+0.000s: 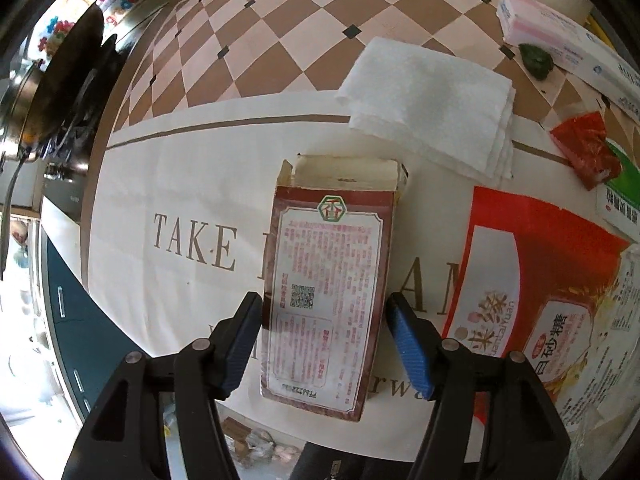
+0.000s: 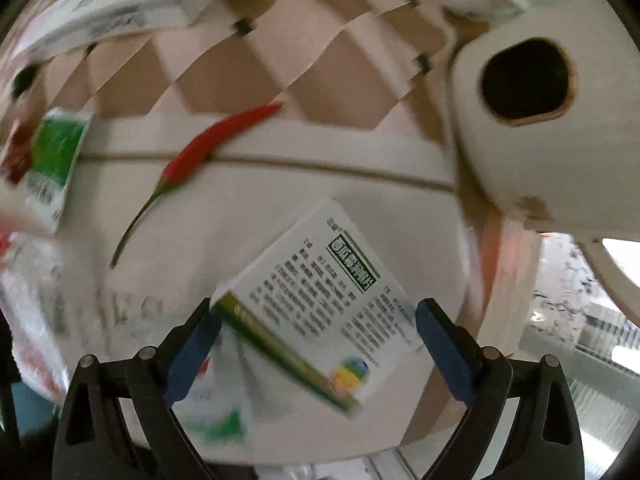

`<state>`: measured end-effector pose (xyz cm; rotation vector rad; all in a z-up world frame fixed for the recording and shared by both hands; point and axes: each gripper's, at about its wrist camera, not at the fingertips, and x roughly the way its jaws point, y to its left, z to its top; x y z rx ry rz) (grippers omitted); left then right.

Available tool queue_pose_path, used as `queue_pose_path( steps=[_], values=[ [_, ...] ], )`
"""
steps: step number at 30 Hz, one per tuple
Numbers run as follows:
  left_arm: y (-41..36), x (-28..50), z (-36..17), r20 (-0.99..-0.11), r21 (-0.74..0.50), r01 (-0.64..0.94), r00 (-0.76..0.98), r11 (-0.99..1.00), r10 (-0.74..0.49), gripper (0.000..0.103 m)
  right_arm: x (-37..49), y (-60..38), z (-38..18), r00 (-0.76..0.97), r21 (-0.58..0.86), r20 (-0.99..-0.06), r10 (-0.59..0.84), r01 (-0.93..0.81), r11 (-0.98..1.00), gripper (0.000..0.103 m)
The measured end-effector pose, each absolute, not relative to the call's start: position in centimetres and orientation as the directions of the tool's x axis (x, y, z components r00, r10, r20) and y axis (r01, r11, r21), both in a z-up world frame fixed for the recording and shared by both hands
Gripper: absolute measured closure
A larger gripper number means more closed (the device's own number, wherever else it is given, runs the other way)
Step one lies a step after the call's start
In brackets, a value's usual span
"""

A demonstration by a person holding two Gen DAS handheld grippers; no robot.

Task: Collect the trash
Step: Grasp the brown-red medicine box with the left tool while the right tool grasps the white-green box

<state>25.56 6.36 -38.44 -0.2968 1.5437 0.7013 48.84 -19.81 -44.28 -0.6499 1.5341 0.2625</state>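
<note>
On my left camera the cloth (image 1: 168, 184) reads "TAKE" in brown capitals, and the red bag (image 1: 532, 300) to the right shows "JianTaiYuan" beside Chinese characters. The maroon carton (image 1: 328, 280) carries a green hexagon mark, a QR code and dense red print I can't read. My left gripper (image 1: 324, 344) is open wide, a finger on each side of the carton's near half; the left pad (image 1: 240, 344) looks close against its edge, contact unclear. The carton lies flat, far flap torn open, near folded napkins (image 1: 432, 108).

My right gripper (image 2: 316, 348) is also spread, straddling a white medicine box (image 2: 320, 308), tilted and blurred. A red chili (image 2: 212, 144) lies beyond.
</note>
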Motion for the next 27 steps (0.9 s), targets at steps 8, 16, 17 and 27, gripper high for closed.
queue_pose_path(
  steps=[8,16,17,27],
  values=[
    [7.6,25.3,-38.1,-0.970,0.239,-0.603,-0.116,0.761,0.213,0.040,53.6,-24.0,-41.5,-0.131,0.219,-0.971,0.200,-0.155,0.963,0.007],
    [4.9,25.9,-37.7,-0.954,0.293,-0.584,-0.128,0.757,0.270,0.040,51.4,-22.0,-44.0,-0.038,-0.128,-0.983,-0.180,-0.557,0.821,0.004],
    [5.1,25.9,-37.8,-0.954,0.293,-0.586,-0.129,0.756,0.269,0.040,51.3,-22.0,-44.7,-0.050,-0.120,-0.983,-0.178,-0.556,0.823,0.004],
    [5.1,25.7,-37.5,-0.958,0.276,-0.603,-0.115,0.749,0.261,0.046,54.9,-25.2,-43.7,-0.061,0.066,-0.997,0.050,-0.301,0.951,0.018]
  ],
)
